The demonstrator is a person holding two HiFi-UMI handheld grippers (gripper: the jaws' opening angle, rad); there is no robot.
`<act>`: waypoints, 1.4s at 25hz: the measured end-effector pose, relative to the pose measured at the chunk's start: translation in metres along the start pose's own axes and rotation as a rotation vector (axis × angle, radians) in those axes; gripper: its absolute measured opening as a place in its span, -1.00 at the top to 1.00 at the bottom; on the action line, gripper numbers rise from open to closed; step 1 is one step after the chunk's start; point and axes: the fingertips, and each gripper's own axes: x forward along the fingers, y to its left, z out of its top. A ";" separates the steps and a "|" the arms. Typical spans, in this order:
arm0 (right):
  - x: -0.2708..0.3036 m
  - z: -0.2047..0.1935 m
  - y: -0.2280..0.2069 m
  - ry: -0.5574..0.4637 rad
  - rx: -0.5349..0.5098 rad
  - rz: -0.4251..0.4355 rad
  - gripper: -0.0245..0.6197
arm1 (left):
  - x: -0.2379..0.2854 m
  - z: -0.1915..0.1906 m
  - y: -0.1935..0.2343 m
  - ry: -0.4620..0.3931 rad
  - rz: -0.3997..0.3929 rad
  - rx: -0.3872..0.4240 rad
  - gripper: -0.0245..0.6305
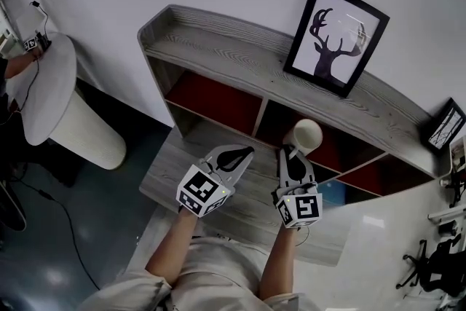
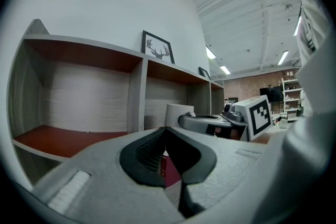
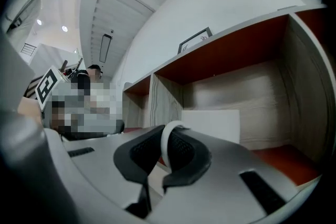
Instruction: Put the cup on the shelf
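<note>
A white cup (image 1: 306, 133) hangs in front of the grey wooden shelf (image 1: 240, 58), level with its middle red-lined compartment (image 1: 280, 120). My right gripper (image 1: 293, 155) is shut on the cup's handle. In the right gripper view the curved white handle (image 3: 167, 144) sits between the dark pads, with the cup's body (image 3: 210, 124) just beyond and a compartment behind it. My left gripper (image 1: 231, 156) hovers to the left over the low grey ledge, shut with nothing in it. In the left gripper view the cup (image 2: 178, 114) and the right gripper's body (image 2: 210, 123) show past my left gripper (image 2: 167, 157).
A framed deer picture (image 1: 336, 38) leans on the shelf top, and a smaller frame (image 1: 444, 125) stands at its right end. A grey ledge (image 1: 175, 164) runs below the compartments. A white round table (image 1: 51, 84) stands at the left. The left compartment (image 2: 84, 107) holds nothing.
</note>
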 end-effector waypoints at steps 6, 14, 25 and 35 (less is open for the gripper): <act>0.009 -0.009 -0.007 0.026 -0.005 0.002 0.87 | 0.015 -0.001 0.006 -0.002 0.006 0.004 0.90; 0.017 -0.012 -0.014 0.039 -0.012 -0.015 0.87 | 0.030 0.000 -0.001 0.013 -0.066 0.030 0.90; 0.023 -0.014 -0.022 0.069 0.076 -0.051 0.86 | 0.031 0.000 -0.002 0.004 -0.106 0.020 0.90; 0.018 -0.016 -0.025 0.101 0.037 -0.090 0.86 | 0.024 -0.006 -0.001 0.004 -0.090 0.009 0.90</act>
